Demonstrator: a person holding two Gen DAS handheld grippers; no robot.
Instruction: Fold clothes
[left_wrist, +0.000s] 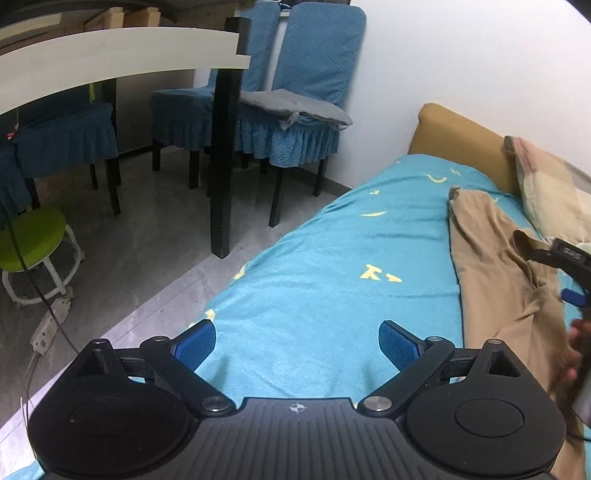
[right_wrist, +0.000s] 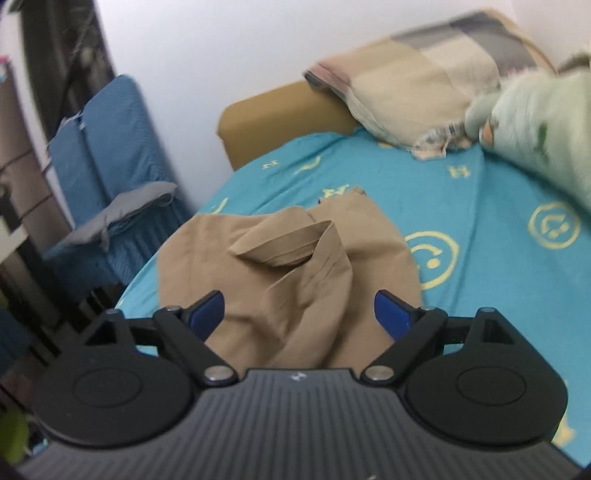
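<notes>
A tan garment (right_wrist: 288, 266) lies crumpled on the turquoise bed sheet (right_wrist: 480, 206), with a raised fold near its middle. My right gripper (right_wrist: 299, 314) is open just above the garment's near part, holding nothing. In the left wrist view the same garment (left_wrist: 491, 266) lies at the right, and my left gripper (left_wrist: 297, 345) is open and empty over bare sheet (left_wrist: 332, 240) to the garment's left. The right gripper (left_wrist: 565, 258) shows at that view's right edge, over the garment.
A pillow (right_wrist: 417, 92) and a pale green cloth (right_wrist: 543, 122) lie at the bed's head by the mustard headboard (right_wrist: 280, 114). Left of the bed stand blue-covered chairs (left_wrist: 303, 96), a black table leg (left_wrist: 225, 147), a green stool (left_wrist: 33, 236) and a power strip (left_wrist: 50, 325) on the floor.
</notes>
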